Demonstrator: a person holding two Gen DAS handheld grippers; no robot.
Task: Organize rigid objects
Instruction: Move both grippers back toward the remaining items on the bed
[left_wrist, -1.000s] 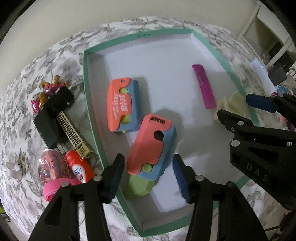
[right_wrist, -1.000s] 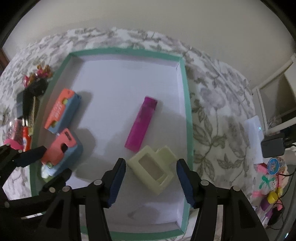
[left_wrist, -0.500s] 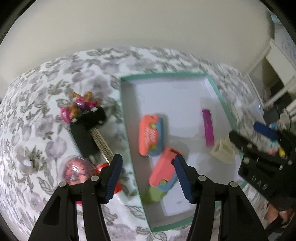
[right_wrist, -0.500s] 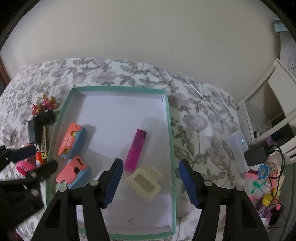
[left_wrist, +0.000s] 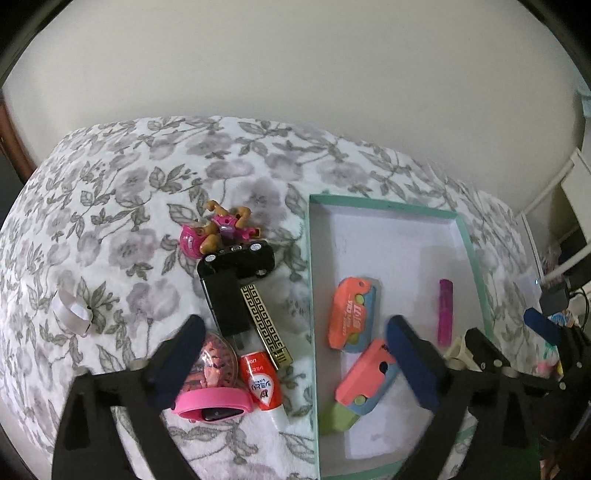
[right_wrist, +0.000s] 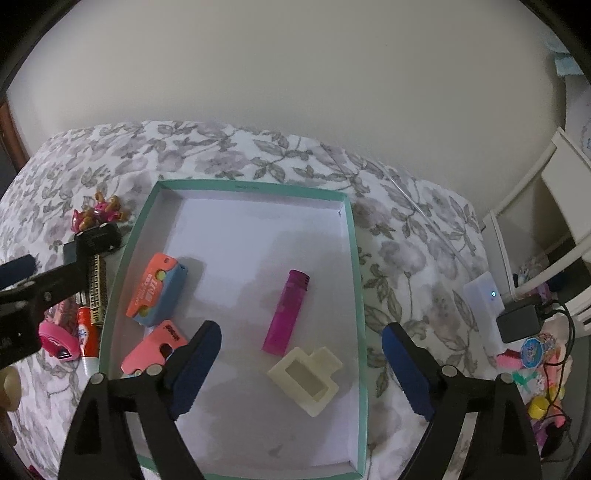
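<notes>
Both grippers have pulled back and up. Left gripper, spread wide and holding nothing, hangs nearest the glue stick, lying lengthwise just below.

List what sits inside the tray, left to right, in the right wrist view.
Inside the tray: orange-and-blue toy knives → magenta lighter → cream plastic holder.

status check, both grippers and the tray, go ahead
Left gripper open, empty. Right gripper open, empty. Teal-rimmed white tray holds magenta lighter, two orange-blue cases. Black toy car, red glue stick outside, nothing blocking.
</notes>
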